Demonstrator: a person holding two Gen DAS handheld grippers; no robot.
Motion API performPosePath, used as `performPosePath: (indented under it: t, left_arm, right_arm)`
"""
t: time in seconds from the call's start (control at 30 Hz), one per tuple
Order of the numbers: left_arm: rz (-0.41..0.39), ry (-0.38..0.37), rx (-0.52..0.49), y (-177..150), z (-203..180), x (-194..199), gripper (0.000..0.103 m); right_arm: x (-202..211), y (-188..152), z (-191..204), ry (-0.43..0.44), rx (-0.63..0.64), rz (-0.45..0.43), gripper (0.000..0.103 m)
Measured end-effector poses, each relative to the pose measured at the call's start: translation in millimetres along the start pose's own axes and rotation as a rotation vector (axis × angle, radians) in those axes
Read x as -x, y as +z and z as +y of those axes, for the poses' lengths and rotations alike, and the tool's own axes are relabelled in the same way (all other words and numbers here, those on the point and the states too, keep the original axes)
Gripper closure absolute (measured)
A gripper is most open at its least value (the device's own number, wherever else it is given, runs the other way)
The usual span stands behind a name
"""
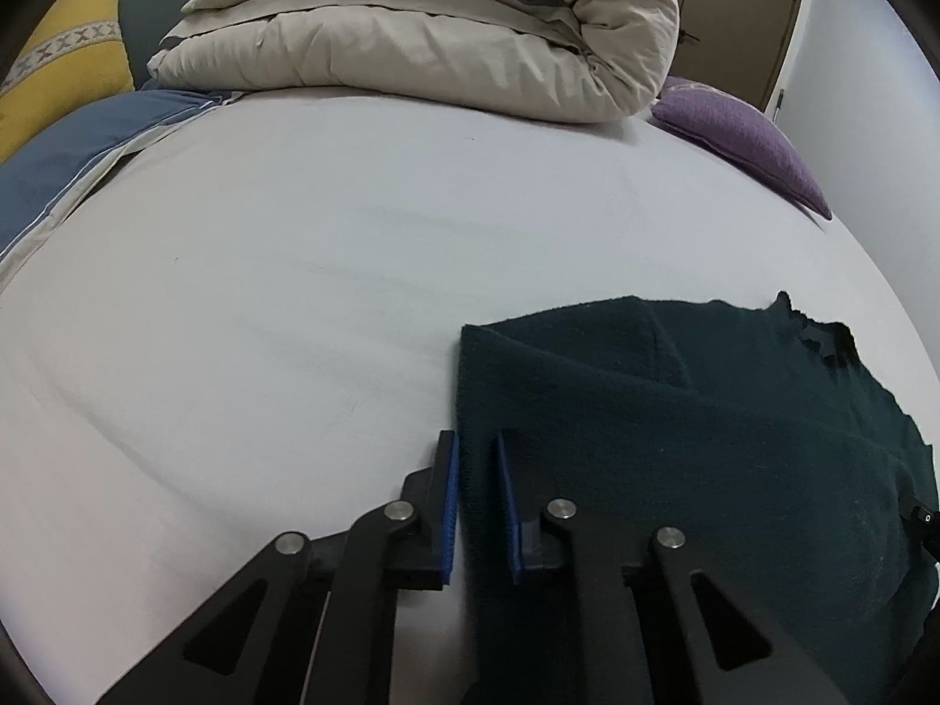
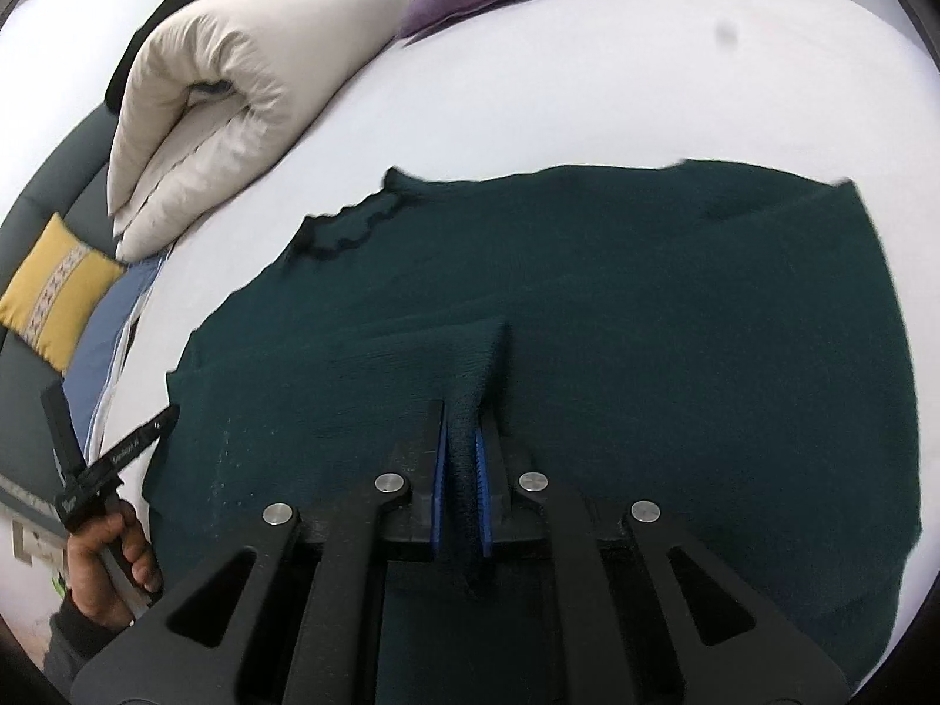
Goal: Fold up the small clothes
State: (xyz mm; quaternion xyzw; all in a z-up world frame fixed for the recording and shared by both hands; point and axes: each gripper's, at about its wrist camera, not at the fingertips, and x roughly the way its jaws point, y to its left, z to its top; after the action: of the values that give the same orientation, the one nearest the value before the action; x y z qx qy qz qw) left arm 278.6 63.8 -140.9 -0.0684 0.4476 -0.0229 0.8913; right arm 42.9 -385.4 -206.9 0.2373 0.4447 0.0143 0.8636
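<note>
Dark green knit fills the foreground of both wrist views: a small sweater [image 2: 587, 305] lies spread on the white bed [image 1: 264, 264], its scalloped neckline toward the rolled beige duvet [image 1: 423, 41]. At the near hem, the right tongs [image 2: 462, 458] are closed tight on a pinched ridge of the fabric, which stands up between the blue pads and runs back toward the camera. Out at the garment's side edge, the left tongs [image 1: 477, 470] stand only narrowly apart with the sweater's edge between the pads; whether they already press on the cloth I cannot tell. A hand [image 2: 111, 564] holding that left tool shows at the lower left of the right view. By the look of it, the step in hand is taking hold of two points along the near edge to begin a fold. Next, the left tongs would need a sure bite on the edge, and then both should lift together and carry the hem evenly toward the neckline, keeping the cloth taut between them so it does not bunch.
</note>
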Motion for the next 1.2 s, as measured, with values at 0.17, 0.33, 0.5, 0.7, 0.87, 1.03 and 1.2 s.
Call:
performPosePath:
  t: [0.17,0.33,0.5,0.7,0.87,1.03,1.2]
  left_arm:
    - [0.001,0.017,-0.015,3.3,-2.4,1.1,0.086]
    - [-0.008,0.011,-0.004,2.0,-0.4,1.1,0.086]
    - [-0.014,-0.008,0.011,2.8,2.4,2.1,0.085]
    - [-0.077,-0.022,0.127,6.8,28.4,39.8,0.079]
    - [-0.095,-0.073,0.023,3.5,-4.0,63.9,0.079]
    - [0.009,0.055,-0.162,-18.9,-35.7,26.0,0.08]
    - [-0.015,0.058,-0.173,-24.0,-22.0,28.1,0.072]
  right_arm:
    - [-4.6,0.9,-1.8,-0.006,0.016,-0.015,0.097]
    - [19.4,4.9,22.2,-0.061,0.115,-0.087,0.097]
    - [-3.3,3.8,0.6,-0.088,0.077,0.011,0.099]
    - [39.7,8.3,-5.0,-0.067,-0.001,-0.052,0.093]
    - [48.9,7.0,39.9,0.092,0.076,-0.055,0.093]
    - [2.2,-9.0,71.0,0.097,0.153,0.065,0.091]
    - [7.8,-25.8,41.9,0.128,0.109,0.034,0.092]
